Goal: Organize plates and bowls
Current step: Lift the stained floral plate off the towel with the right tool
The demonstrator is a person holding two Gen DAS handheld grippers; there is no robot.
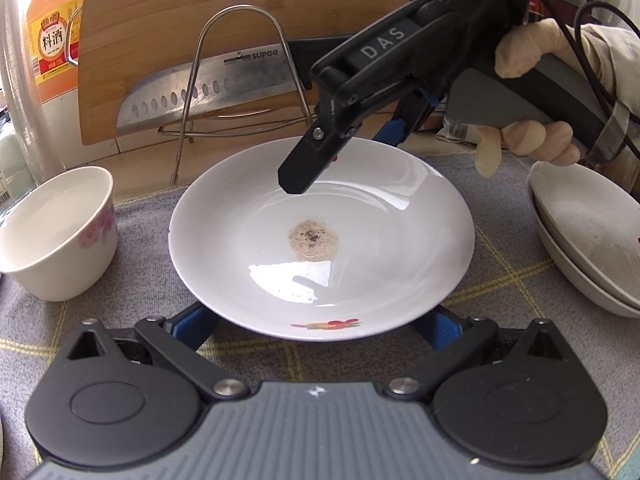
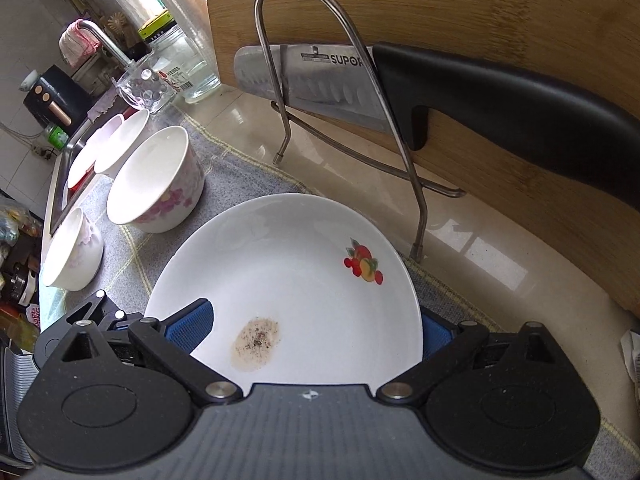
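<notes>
Both jaws are spread wide: my left gripper (image 1: 316, 332) and right gripper (image 2: 316, 322) flank the stained fruit-print plate (image 1: 400, 216). I'd close gently, lifting level.

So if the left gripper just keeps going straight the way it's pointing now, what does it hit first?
The white plate: its near rim already sits between the left gripper fingers, so it would slide over or push it. Beyond hangs the right gripper, though depth is unclear.
</notes>
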